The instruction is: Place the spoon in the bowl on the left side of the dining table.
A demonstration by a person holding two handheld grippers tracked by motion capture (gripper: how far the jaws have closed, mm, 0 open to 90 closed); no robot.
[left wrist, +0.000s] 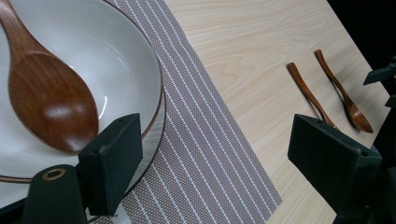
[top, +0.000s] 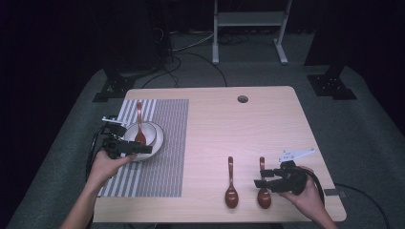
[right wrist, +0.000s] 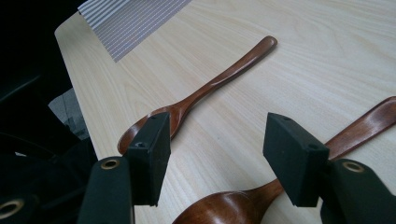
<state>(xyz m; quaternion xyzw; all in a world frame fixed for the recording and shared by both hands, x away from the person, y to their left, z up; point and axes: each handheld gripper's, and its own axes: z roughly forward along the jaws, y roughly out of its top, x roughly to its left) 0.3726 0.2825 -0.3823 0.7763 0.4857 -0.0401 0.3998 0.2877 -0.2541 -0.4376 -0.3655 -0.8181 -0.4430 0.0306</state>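
A white bowl (top: 155, 130) stands on a striped placemat (top: 165, 157) at the table's left. One brown wooden spoon (top: 139, 129) lies in it, handle pointing away. My left gripper (top: 143, 149) is open at the bowl's near rim; in the left gripper view the gripper (left wrist: 219, 163) has one jaw over the bowl (left wrist: 126, 60) beside the spoon (left wrist: 46, 98), the other over the mat. Two more spoons lie on bare wood, one to the left (top: 230, 186) and one to the right (top: 264, 196). My right gripper (top: 263, 177) hangs open just above the right spoon (right wrist: 233, 207), nothing between its fingers.
The table (top: 267, 124) has a round cable hole (top: 242, 99) near its far edge. The left spoon (right wrist: 201, 93) lies just beyond my right gripper's (right wrist: 222, 156) left jaw. A white frame (top: 248, 28) and dark stands sit on the floor behind.
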